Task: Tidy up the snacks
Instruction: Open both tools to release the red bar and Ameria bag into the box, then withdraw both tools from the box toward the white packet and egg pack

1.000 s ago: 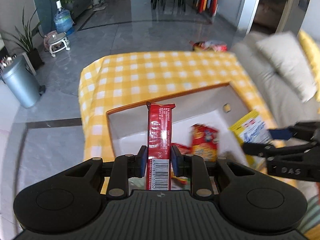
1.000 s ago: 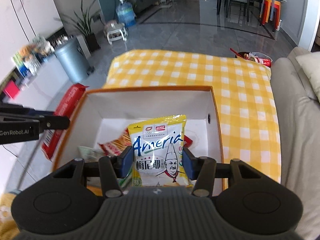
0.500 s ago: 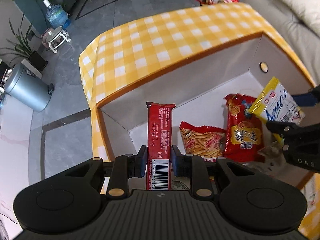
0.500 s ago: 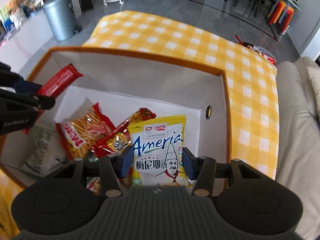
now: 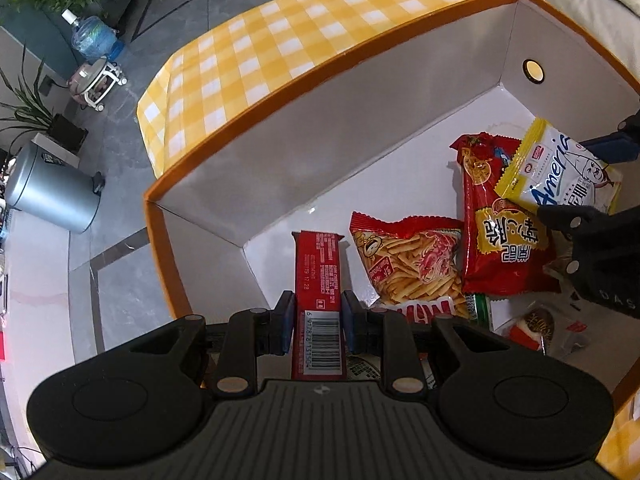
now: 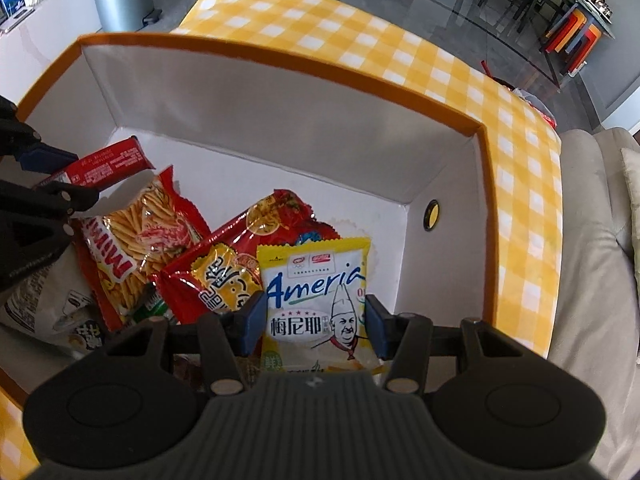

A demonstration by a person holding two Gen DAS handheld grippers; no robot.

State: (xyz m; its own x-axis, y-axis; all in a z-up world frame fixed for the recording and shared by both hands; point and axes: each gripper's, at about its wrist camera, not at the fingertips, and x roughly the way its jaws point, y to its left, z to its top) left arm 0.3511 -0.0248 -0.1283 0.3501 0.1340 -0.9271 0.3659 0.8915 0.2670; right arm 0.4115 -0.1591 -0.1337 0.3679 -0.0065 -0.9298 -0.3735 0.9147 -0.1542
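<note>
Far left in the left wrist view, a grey metal bin (image 5: 52,190) stood on the floor beside a potted plant (image 5: 28,108), with a water bottle (image 5: 94,42) behind them. The worktop under its yellow checked cloth (image 5: 256,52) carried an open box with an orange rim (image 5: 256,120) and white inner walls.

The left gripper (image 5: 316,320) was clamped on a slim red snack bar (image 5: 318,276), its barcode end between the blue pads, the bar pointing down into the box near the left corner. Just right of it on the box floor lay a red bag of potato sticks (image 5: 408,260), then a long red and yellow snack bag (image 5: 500,232) that partly overlapped it. In the right wrist view a white and grey packet (image 6: 52,304) lay at the near left of the box, partly under the potato sticks.

Further right, the right gripper (image 6: 314,326) was closed on a yellow and white Ameria packet (image 6: 316,296), held upright inside the box above the red and yellow bag, close to the right wall with its round hole (image 6: 432,215). Beyond the worktop's right edge sat a beige sofa (image 6: 592,280).
</note>
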